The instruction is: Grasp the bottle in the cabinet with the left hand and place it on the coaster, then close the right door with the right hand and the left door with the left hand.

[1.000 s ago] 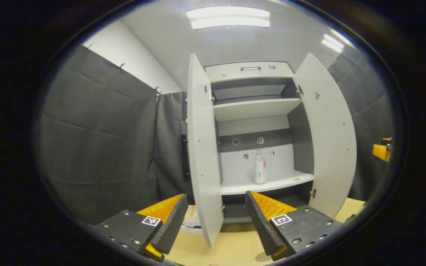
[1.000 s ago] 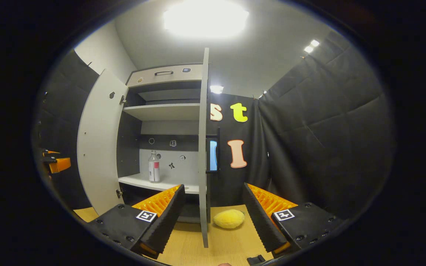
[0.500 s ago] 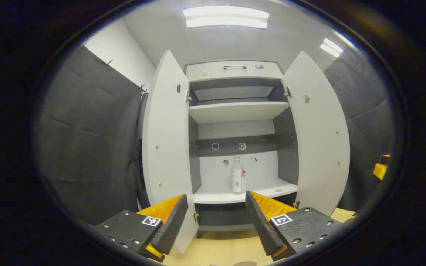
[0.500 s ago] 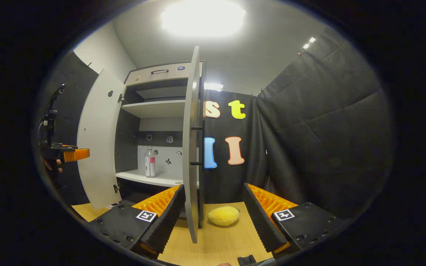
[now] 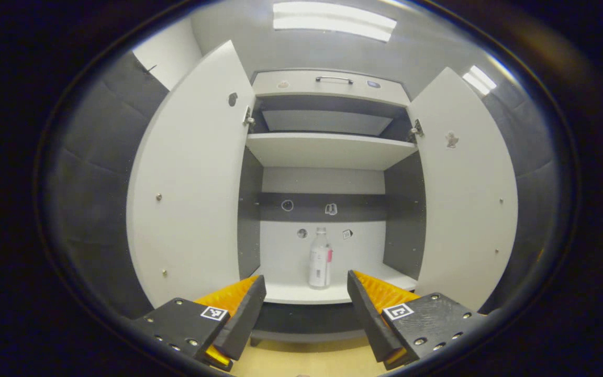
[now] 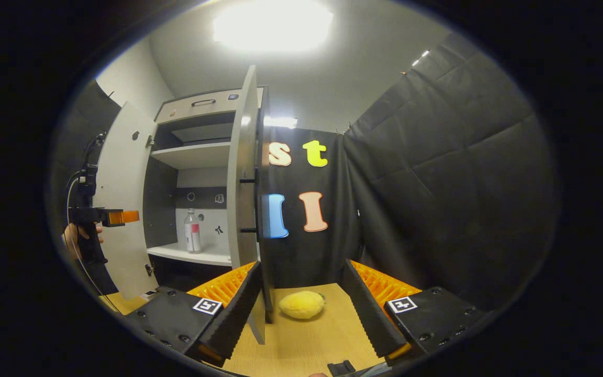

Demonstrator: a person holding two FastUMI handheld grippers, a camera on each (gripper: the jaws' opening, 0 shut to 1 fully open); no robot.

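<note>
left gripper view: left gripper point(image 5: 305, 298) spread wide, nothing btwn the fingers, lined up w/ the open cabinet point(image 5: 327, 86). bottle point(image 5: 320, 257) stands upright on the lower shelf point(image 5: 301, 294), near the back wall, well apart from the gripper. left door point(image 5: 191, 183) and right door point(image 5: 466, 183) both swung open, flanking the approach.

right gripper view: right gripper point(image 6: 301, 306) also spread, empty, hovering over the desk point(image 6: 306, 343) beside the right door's edge point(image 6: 244, 173). yellow soft thing point(image 6: 301, 305) lies on the desk just past it. the hand point(image 6: 74, 238) holding the left gripper shows at far left, in front of the left door. coaster: can't make one out.

risks, imo:
- bottle is tall & narrow; if one finger touches first on the way in, it prob tips or skids to the back wall.
- upper shelf point(image 5: 327, 149) overhangs; lifting too high after the grasp could knock the cap.
- pulling out off-centre could clip a door & swing it.
- right gripper sits close to the right door; a stray nudge would swing it into the left arm's path.
</note>
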